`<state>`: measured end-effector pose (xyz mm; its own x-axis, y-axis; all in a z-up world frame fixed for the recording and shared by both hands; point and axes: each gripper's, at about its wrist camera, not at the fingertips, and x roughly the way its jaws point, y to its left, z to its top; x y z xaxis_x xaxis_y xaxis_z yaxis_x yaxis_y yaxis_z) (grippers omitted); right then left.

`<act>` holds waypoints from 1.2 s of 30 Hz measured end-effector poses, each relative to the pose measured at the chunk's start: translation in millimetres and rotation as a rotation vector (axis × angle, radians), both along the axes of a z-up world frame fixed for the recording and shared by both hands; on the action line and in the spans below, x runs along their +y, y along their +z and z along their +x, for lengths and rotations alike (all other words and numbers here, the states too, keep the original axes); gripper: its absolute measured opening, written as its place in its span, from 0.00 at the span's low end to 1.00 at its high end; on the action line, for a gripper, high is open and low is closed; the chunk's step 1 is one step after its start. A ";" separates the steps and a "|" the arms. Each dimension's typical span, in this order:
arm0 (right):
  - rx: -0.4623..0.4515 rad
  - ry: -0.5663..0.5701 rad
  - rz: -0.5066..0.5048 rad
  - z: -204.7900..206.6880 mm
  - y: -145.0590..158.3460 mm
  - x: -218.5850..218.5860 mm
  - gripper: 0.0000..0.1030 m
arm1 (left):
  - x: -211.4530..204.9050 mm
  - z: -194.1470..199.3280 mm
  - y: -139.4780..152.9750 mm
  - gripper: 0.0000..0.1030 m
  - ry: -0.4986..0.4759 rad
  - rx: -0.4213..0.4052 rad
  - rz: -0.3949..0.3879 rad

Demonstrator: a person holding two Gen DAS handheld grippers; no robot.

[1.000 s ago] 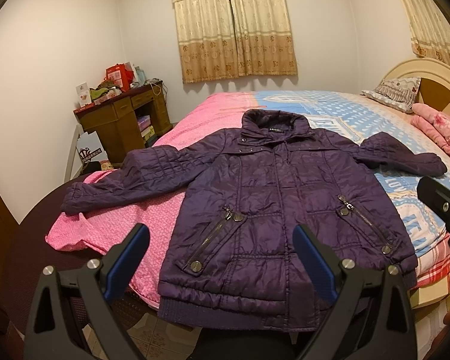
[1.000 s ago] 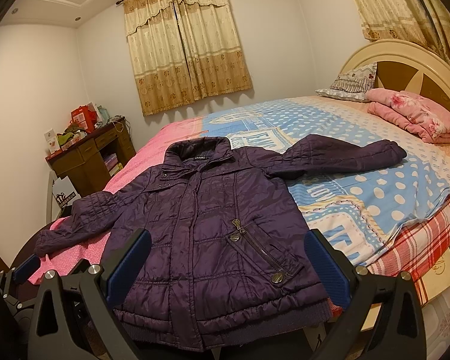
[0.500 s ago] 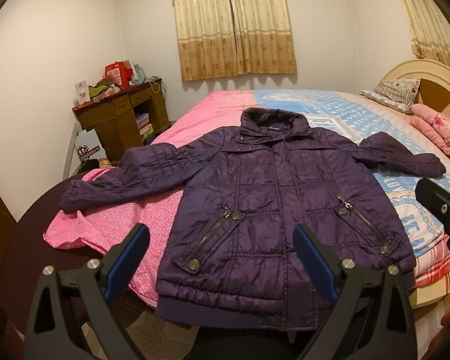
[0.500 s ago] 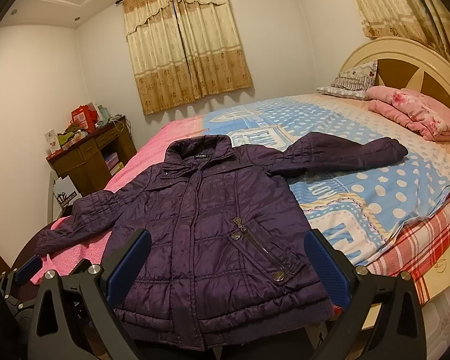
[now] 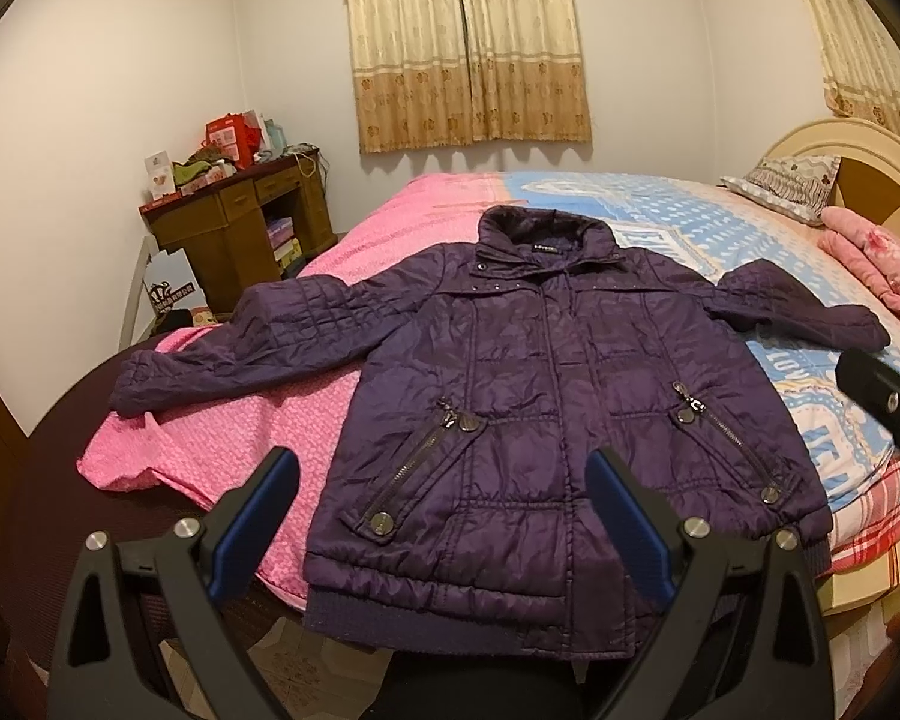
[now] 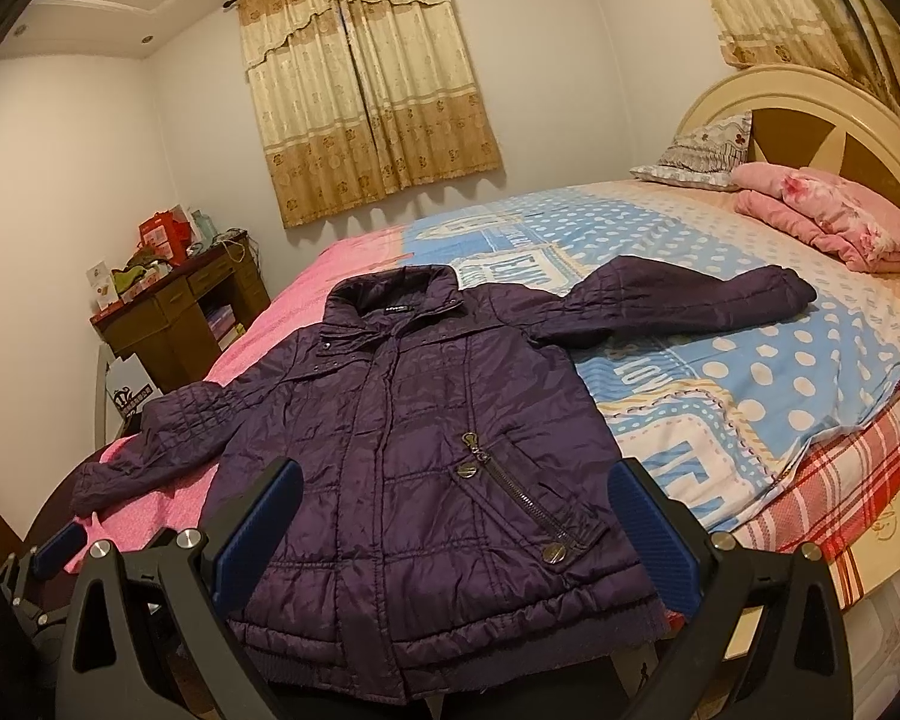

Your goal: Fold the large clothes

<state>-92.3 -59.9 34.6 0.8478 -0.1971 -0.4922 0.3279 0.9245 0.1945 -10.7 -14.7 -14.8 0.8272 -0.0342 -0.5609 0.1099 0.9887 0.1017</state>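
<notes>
A dark purple quilted jacket (image 5: 546,396) lies flat and face up on the bed, collar away from me, both sleeves spread out, hem hanging over the near bed edge. It also shows in the right wrist view (image 6: 426,450). My left gripper (image 5: 441,510) is open and empty, hovering above the jacket's lower left front. My right gripper (image 6: 456,522) is open and empty above the lower right front, near the zip pocket (image 6: 519,495). The right gripper's edge shows in the left wrist view (image 5: 882,402).
The bed carries a pink sheet (image 5: 222,420) on the left and a blue dotted cover (image 6: 750,360) on the right. A folded pink blanket (image 6: 834,216) and a pillow (image 6: 702,150) lie by the headboard. A wooden desk (image 5: 234,222) stands left by the wall.
Both grippers have shifted slightly closer and lower toward the jacket. The jacket has not moved and both grippers stay open.
</notes>
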 end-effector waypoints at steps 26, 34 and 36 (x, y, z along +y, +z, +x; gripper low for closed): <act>-0.160 -0.355 0.255 46.7 31.4 -328.3 0.63 | 9.8 164.7 -30.3 0.95 0.069 0.129 -0.044; -0.189 -0.580 0.632 53.0 -43.3 -486.2 0.79 | 6.5 222.3 -57.3 0.95 0.152 0.148 -0.044; -0.189 -0.604 0.711 59.6 -70.4 -508.4 0.79 | 5.3 234.0 -67.6 0.95 0.164 0.171 -0.043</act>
